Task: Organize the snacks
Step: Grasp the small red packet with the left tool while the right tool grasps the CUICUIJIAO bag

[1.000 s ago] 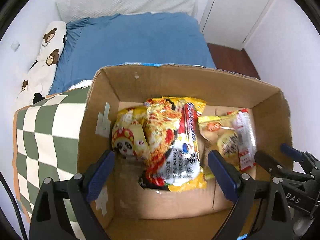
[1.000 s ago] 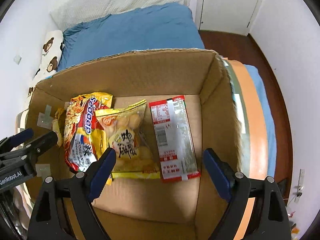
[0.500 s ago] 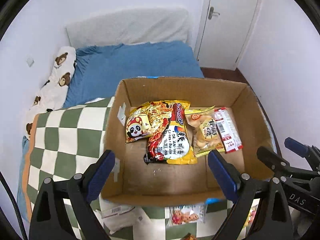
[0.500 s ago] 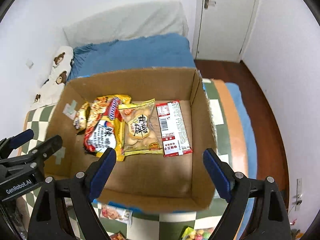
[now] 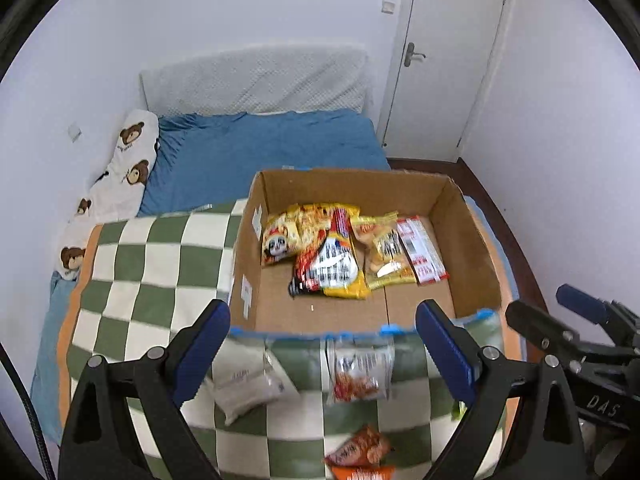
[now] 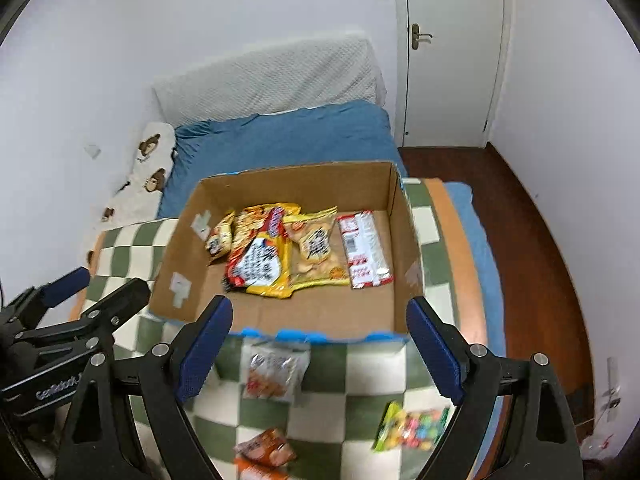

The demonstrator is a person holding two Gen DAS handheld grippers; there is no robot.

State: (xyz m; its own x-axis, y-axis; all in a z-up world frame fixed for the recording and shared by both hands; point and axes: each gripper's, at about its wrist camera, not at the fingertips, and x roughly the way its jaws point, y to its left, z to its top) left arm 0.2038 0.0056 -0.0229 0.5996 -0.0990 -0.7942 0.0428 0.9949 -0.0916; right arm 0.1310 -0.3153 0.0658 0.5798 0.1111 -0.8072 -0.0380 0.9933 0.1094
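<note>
An open cardboard box sits on a green-and-white checked blanket. Inside lie several snack packets: a yellow noodle pack, a panda bag, a biscuit bag and a red-and-white pack. Loose snacks lie in front of the box: a clear packet, a white packet, orange packets and a colourful candy bag. My left gripper and right gripper are open, empty, held above the blanket.
The blanket lies on a bed with a blue sheet, a bear-print pillow and a white headboard cushion. A white door and wooden floor are at right. White walls surround.
Both grippers have pulled back and up from inside the box. The box now looks smaller, and the loose snacks on the blanket in front have come into view.
</note>
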